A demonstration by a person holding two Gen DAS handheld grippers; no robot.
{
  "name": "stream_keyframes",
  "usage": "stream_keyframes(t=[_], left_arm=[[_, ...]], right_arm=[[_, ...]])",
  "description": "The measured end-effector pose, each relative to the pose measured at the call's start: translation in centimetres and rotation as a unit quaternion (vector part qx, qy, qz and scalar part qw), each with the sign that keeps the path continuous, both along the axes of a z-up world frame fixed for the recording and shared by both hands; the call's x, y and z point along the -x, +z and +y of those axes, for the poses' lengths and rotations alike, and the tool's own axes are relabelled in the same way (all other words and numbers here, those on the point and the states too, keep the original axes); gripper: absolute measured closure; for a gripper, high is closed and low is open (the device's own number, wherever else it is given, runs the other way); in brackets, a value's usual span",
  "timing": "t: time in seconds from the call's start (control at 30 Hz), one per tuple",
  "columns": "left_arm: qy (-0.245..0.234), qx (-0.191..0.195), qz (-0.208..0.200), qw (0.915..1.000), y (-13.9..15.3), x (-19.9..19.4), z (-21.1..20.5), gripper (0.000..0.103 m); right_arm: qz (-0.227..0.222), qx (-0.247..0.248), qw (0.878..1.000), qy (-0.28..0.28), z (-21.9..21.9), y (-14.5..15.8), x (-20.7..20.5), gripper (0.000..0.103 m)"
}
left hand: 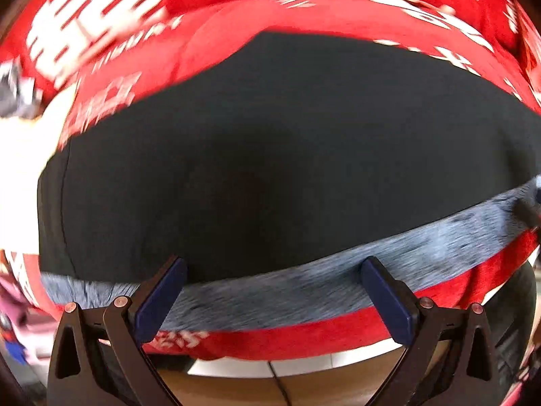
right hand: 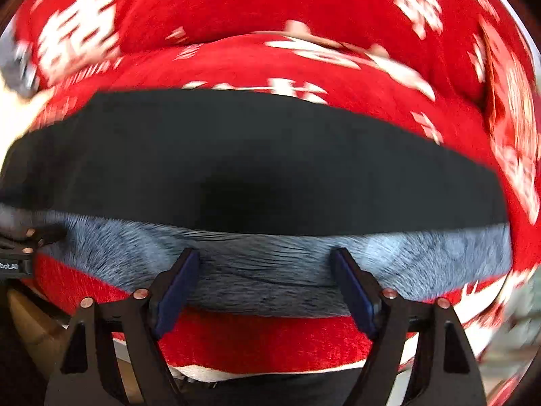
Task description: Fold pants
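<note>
Along the near edge of the red printed blanket (left hand: 338, 3) lie the black pants (left hand: 270, 142), grey furry lining (right hand: 270, 270) showing. Your left gripper (left hand: 274, 291) and right gripper (right hand: 270, 284) both gape wide, holding nothing.

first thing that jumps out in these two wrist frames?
The black pants span mid-frame in both views, their fuzzy grey-blue inner edge nearest the cameras. They lie on a loud red blanket with white print. Each tool, left and right, is open at that edge.
</note>
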State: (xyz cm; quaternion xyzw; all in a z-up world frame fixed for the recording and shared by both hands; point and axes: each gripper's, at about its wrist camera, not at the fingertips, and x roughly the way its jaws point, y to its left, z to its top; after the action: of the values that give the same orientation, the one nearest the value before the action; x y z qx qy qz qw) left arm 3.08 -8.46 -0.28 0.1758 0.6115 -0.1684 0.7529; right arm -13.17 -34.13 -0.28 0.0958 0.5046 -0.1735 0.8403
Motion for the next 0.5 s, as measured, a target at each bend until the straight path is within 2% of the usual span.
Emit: stream_keyframes(t=[0.07, 0.13, 0.23, 0.37, 0.5], left_arm=[[0.021, 0.005, 0.008, 0.9997, -0.4, -0.4, 2.1, 0.000], [0.041, 0.010, 0.009, 0.9991, 0.0, -0.7, 3.3, 0.000], [0.054, 0.058, 0.003, 0.9968, 2.2, -2.0, 3.1, 0.000], [0.084, 0.077, -0.020, 0.9933, 3.8, -5.9, -0.3, 0.000], [0.094, 0.039, -0.005, 0.9947, 2.4, -7.5, -4.5, 0.000]], right_arm=[[0.015, 0.003, 0.999, -0.044, -3.0, -0.2, 1.6, 0.015], [0.014, 0.010, 0.998, -0.061, -4.0, 0.5, 2.4, 0.015], [-0.015, 0.011, 0.998, -0.058, -4.0, 2.4, 1.9, 0.015], [-0.049, 0.006, 0.998, -0.023, -0.7, 3.7, -2.6, 0.014], [-0.032, -0.005, 0.999, 0.023, 2.8, 2.0, -9.0, 0.014]])
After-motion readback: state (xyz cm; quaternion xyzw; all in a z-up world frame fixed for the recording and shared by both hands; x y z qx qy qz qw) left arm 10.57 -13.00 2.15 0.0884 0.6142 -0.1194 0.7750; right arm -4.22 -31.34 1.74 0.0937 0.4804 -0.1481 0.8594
